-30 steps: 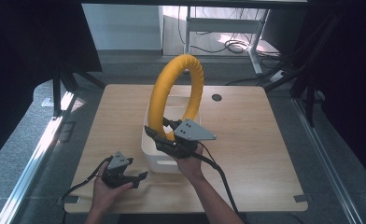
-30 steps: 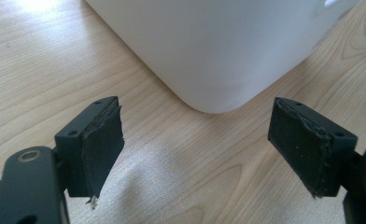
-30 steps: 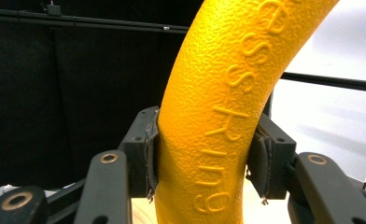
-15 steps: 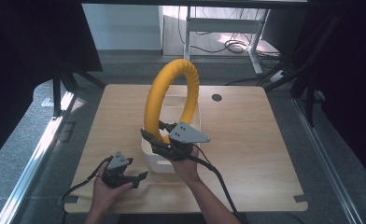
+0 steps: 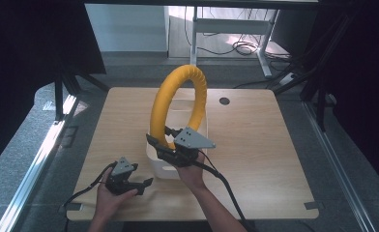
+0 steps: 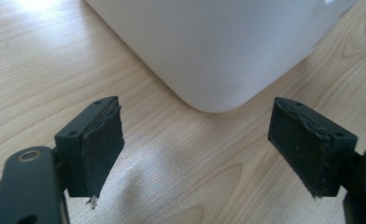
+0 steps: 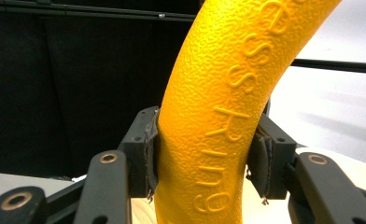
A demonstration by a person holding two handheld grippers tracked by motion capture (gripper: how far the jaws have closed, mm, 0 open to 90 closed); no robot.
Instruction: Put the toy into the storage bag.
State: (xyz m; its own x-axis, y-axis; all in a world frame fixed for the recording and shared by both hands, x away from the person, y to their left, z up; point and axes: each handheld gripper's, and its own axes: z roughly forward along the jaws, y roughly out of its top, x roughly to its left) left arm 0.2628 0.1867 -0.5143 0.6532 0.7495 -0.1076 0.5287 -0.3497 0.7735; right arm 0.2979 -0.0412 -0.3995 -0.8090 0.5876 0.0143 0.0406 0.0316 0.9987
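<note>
Right hand-held gripper [image 5: 162,145] around yellow ring [image 5: 178,104]

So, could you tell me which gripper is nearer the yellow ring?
Right. The right gripper is clamped on the ring; the left gripper rests apart on the table, beside the bin.

Yellow ring [image 5: 178,104] in right gripper [image 5: 159,145], now slightly lower/left, nearer white bin [image 5: 164,166].
</note>
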